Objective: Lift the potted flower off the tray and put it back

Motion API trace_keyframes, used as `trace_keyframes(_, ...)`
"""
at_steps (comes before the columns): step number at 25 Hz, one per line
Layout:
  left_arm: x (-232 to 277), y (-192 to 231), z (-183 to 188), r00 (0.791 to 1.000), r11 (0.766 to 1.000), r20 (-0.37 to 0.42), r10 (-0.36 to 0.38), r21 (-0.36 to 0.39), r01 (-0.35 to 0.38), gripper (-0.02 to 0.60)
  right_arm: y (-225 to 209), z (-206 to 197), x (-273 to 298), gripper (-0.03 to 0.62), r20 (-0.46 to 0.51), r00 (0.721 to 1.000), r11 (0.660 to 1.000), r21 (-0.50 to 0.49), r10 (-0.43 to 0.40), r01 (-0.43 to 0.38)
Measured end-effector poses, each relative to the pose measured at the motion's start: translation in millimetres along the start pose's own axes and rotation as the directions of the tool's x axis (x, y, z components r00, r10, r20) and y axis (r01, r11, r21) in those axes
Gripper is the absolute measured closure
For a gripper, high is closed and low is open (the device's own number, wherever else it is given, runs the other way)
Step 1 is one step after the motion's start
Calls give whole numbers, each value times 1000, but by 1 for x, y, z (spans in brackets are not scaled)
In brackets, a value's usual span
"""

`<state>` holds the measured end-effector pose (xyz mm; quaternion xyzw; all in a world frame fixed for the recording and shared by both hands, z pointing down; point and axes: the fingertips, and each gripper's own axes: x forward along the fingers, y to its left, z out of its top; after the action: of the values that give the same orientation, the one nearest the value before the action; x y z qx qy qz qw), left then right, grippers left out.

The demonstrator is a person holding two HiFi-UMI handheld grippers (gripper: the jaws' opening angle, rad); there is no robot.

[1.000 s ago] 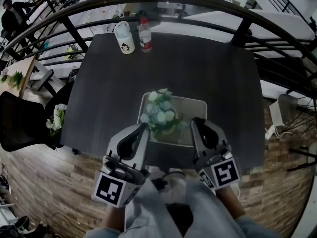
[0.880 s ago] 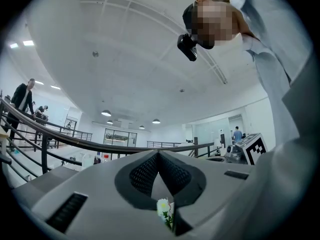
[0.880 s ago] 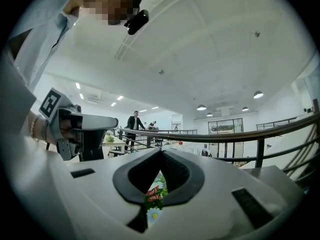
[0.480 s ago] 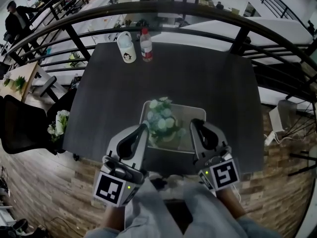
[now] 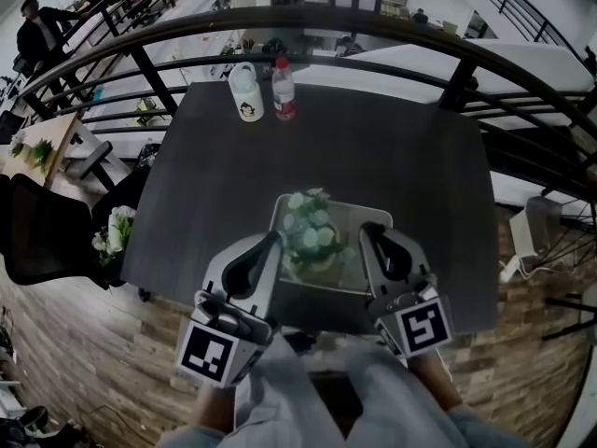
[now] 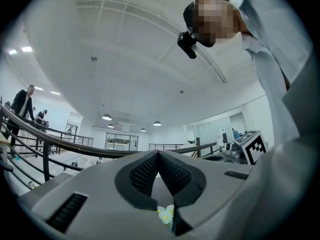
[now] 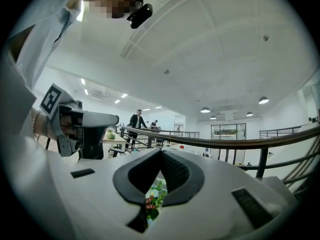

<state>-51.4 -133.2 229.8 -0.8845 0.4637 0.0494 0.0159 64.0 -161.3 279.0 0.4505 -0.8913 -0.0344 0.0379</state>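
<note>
Sitting in tray point(image 5: 353, 220): potted flower point(image 5: 310, 236) (upright)

Dark table point(image 5: 373, 129); potted flower point(image 5: 310, 233) in tray point(image 5: 350, 215).

The table point(image 5: 410, 157) is open across its middle and right side, so a gripper can pass there freely. At the far edge, left of centre, a white jug point(image 5: 246, 93) and a bottle point(image 5: 284, 90) stand just beside each other. The curved railing point(image 5: 448, 35) closes off the space behind them.

Near the front edge, the tray point(image 5: 377, 218) carries the potted flower point(image 5: 311, 236) in its left half, and its right half is bare. The left gripper point(image 5: 272, 238) and right gripper point(image 5: 366, 231) flank the flower and occupy both side approaches. Access from above is unobstructed. A chair point(image 5: 47, 241) stands off the table's left edge.
</note>
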Motion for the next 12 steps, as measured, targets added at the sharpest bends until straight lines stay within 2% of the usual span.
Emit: trace_keyframes(12,6,4,-3,1000,1000,0,-5,-10,5,583,-4,-1,8,592,-9,1000,1000,-6,5,-5)
